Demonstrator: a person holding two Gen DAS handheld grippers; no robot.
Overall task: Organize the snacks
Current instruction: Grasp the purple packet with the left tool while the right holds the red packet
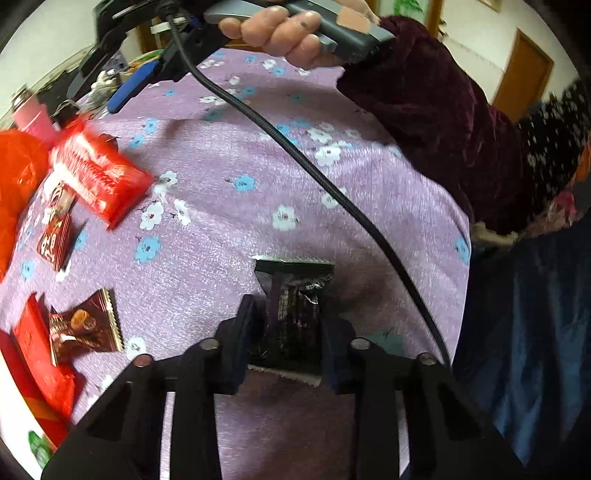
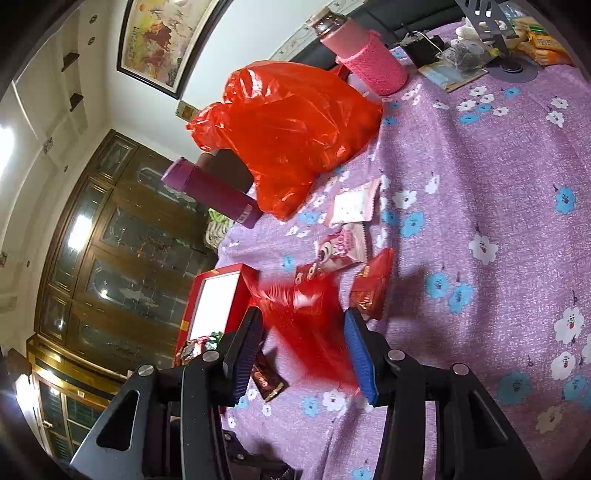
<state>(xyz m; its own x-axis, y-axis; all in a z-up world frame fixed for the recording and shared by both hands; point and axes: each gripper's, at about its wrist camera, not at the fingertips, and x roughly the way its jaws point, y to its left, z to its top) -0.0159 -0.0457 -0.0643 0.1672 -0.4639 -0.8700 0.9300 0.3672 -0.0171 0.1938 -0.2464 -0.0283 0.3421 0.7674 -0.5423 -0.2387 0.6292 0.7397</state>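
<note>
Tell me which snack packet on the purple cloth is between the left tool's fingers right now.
The dark, nearly black packet, pinched in the left tool. The red packet and the brown cookie packet lie off to its side, untouched.

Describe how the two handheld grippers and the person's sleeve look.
Left gripper: black frame with round bolt heads, dark navy ribbed pads. Right gripper: same black frame, brighter blue ribbed pads, grey handle, black braided cable. The sleeve is dark maroon velvet.
</note>
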